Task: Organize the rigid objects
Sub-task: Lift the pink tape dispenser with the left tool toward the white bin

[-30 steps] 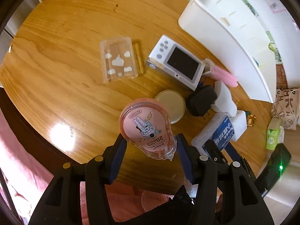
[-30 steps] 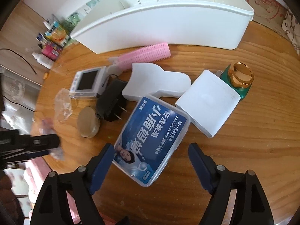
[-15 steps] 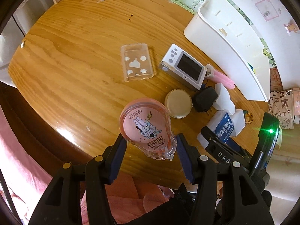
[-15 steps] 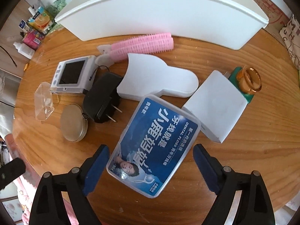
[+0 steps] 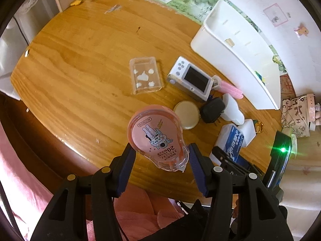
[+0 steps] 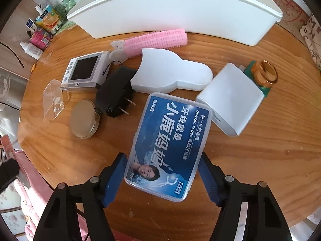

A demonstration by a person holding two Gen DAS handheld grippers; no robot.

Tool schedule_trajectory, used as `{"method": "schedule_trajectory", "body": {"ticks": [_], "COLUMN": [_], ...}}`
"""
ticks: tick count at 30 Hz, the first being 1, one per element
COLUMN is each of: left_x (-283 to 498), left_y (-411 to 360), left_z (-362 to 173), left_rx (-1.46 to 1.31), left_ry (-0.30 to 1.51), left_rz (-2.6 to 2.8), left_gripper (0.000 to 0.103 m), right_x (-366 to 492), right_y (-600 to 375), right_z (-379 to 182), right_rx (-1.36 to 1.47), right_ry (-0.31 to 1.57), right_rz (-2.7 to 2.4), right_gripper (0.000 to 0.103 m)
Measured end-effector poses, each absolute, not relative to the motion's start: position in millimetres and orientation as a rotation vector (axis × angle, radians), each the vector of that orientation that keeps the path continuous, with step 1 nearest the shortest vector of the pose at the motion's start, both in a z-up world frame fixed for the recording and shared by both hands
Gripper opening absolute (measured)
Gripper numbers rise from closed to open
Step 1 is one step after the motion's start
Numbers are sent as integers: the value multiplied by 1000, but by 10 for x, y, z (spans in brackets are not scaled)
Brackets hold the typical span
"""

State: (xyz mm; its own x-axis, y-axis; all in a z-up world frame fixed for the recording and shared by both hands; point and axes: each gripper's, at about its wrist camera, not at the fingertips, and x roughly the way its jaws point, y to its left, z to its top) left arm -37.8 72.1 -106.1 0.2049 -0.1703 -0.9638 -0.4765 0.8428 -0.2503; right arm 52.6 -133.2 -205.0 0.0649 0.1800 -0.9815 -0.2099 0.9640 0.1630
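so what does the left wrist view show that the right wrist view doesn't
Only the left wrist view shows the pink correction tape clamped in the left gripper, lifted above the table.

Only the right wrist view shows the right gripper, its fingers either side of the dental floss box, and the gold ring clearly.

Both show the white bin, mini camera, black plug, round tin and clear case.

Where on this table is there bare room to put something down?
The wide bare wood left of the clear plastic case is free, out to the table's edge. Wood also shows bare right of the blue dental floss box, below the white square box. It is crowded from the small white camera across to that floss box.
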Motion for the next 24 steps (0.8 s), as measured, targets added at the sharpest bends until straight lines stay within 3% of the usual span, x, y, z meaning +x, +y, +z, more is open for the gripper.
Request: {"method": "schedule_trajectory", "body": {"ticks": [24], "left_x": [262], "left_y": [606], "left_z": [-620], "left_rx": [-464], "left_ry": [1200], "left_rz": [91], "left_gripper": [58], "right_x": [434], "right_y": [-1492], "right_z": [-1007], "right_rx": [-30], "right_ry": [1212], "right_rz": [348], "right_gripper": [66]}}
